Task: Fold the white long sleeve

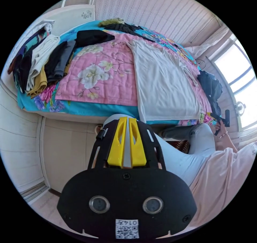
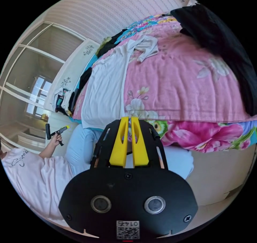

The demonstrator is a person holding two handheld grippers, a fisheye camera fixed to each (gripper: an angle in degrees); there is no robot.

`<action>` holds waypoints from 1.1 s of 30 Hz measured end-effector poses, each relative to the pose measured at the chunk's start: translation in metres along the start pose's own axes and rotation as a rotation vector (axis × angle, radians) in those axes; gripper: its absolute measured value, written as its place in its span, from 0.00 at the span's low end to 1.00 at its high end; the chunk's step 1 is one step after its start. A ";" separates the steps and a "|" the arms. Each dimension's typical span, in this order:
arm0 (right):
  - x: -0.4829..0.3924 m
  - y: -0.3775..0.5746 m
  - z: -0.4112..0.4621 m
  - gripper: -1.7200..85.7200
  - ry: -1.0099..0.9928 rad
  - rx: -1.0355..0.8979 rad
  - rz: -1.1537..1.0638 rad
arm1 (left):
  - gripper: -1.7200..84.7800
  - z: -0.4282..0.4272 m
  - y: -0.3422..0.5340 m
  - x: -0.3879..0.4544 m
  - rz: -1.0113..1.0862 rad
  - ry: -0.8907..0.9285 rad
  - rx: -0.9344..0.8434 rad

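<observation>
The white long sleeve [image 1: 163,85] lies flat on the pink flowered quilt [image 1: 107,77], its hem at the bed's near edge. In the right gripper view the same shirt [image 2: 107,87] has one sleeve bunched near the collar [image 2: 146,46]. My left gripper [image 1: 128,117] hovers off the bed edge just short of the hem, its yellow jaws shut on nothing. My right gripper [image 2: 128,117] is also shut and empty, held before the quilt's edge to the shirt's side. Each gripper appears small in the other's view, held in a hand: the right gripper [image 1: 223,120] and the left gripper [image 2: 55,132].
A pile of folded and loose clothes [image 1: 40,63] sits at one end of the bed. Dark garments [image 1: 93,37] lie beyond the shirt, and a black one [image 2: 222,45] drapes the other side. The person's knees [image 1: 184,157] press close to the bed front.
</observation>
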State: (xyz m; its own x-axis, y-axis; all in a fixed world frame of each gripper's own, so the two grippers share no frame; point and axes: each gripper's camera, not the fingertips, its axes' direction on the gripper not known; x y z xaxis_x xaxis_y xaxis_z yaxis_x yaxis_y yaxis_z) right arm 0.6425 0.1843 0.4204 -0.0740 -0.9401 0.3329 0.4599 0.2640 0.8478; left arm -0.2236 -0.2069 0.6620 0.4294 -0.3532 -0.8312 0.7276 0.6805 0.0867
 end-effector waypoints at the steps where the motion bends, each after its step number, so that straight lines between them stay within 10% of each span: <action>1: 0.002 -0.005 -0.007 0.04 0.015 0.043 0.008 | 0.01 0.005 -0.005 0.010 0.035 -0.013 0.005; 11: 0.030 -0.118 -0.032 0.09 0.100 0.409 0.060 | 0.08 0.162 -0.125 0.282 0.621 0.180 0.025; 17: 0.045 -0.178 -0.016 0.08 0.059 0.303 0.017 | 0.09 0.289 -0.173 0.444 0.721 0.256 0.060; 33: 0.097 -0.160 -0.204 0.02 -0.044 0.236 -0.216 | 0.02 0.440 -0.161 0.554 0.709 0.380 -0.033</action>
State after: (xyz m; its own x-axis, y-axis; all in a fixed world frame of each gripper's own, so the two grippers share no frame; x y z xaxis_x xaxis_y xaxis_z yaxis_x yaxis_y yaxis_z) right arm 0.7422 0.0069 0.2331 -0.1883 -0.9709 0.1482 0.2121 0.1072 0.9714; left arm 0.1329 -0.7949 0.4290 0.5676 0.4089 -0.7146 0.3314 0.6812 0.6529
